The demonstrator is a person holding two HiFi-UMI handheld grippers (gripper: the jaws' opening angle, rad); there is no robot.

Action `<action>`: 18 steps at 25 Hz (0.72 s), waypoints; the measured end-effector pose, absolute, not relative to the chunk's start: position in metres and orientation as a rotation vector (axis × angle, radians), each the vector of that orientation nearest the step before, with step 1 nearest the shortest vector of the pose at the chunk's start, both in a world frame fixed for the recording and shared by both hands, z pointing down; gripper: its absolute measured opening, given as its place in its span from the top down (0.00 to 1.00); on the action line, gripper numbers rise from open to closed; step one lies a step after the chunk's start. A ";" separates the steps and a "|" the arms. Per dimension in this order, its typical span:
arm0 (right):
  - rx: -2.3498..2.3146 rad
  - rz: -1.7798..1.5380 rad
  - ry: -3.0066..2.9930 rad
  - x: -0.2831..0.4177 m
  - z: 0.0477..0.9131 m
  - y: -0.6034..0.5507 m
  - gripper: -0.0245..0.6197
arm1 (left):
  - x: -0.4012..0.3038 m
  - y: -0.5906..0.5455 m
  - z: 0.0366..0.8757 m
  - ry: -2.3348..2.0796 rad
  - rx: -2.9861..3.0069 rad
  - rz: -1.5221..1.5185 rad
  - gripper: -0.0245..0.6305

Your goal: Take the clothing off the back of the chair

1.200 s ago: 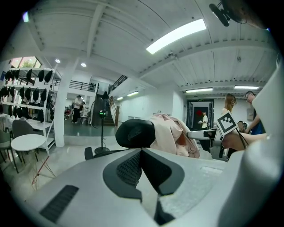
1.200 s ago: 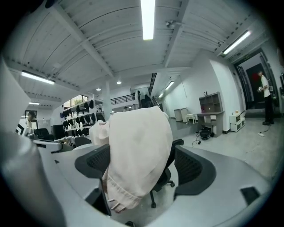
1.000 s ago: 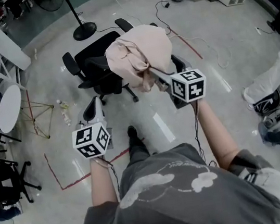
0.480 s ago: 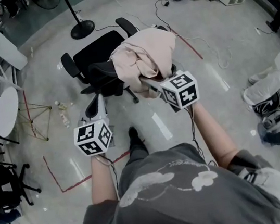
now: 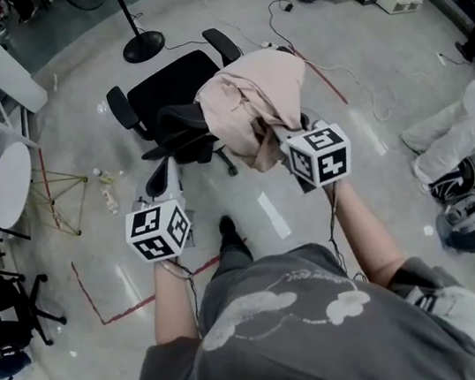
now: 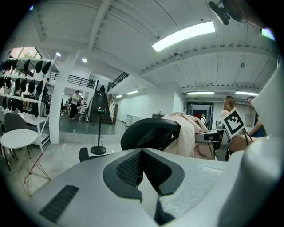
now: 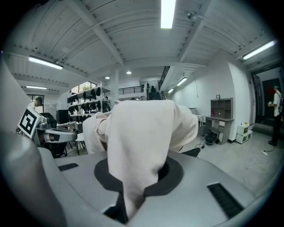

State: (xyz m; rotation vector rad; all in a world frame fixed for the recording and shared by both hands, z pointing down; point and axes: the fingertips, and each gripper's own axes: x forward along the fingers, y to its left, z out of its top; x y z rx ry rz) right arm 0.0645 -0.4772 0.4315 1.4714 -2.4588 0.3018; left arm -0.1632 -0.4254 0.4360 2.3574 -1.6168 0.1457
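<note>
A pale pink garment [image 5: 251, 93] hangs over the backrest of a black office chair [image 5: 170, 88]. My right gripper [image 5: 272, 140] reaches into its lower hanging fold. In the right gripper view the garment [image 7: 142, 128] fills the middle. The right gripper [image 7: 134, 176] has its jaws closing, with a fold of cloth pinched between the pads. My left gripper [image 5: 161, 181] is held left of the chair's back, apart from it, its jaws together with nothing in them. The left gripper view shows the left gripper [image 6: 142, 153], with the chair backrest [image 6: 148, 133] and the garment [image 6: 188, 133] beyond it.
A fan stand [image 5: 143, 46] is behind the chair. A round white table [image 5: 6, 184] and dark chairs stand at the left. Cables [image 5: 354, 77] and red tape [image 5: 114, 313] lie on the floor. Another person's legs [image 5: 457, 136] are at the right.
The right gripper's jaws have closed onto the garment's hanging fold. Both grippers have shifted a little towards the chair.
</note>
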 end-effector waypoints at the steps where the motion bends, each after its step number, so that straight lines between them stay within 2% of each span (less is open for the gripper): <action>1: 1.472 0.300 -2.454 0.067 0.432 -0.477 0.90 | -0.163 -0.424 0.436 -1.615 2.357 0.147 0.96; 5: 1.419 0.262 -2.443 0.071 0.432 -0.472 0.93 | -0.160 -0.418 0.437 -1.605 2.375 0.188 0.96; 18: 1.345 0.226 -2.541 0.086 0.408 -0.418 0.95 | -0.139 -0.371 0.415 -1.645 2.376 0.139 0.96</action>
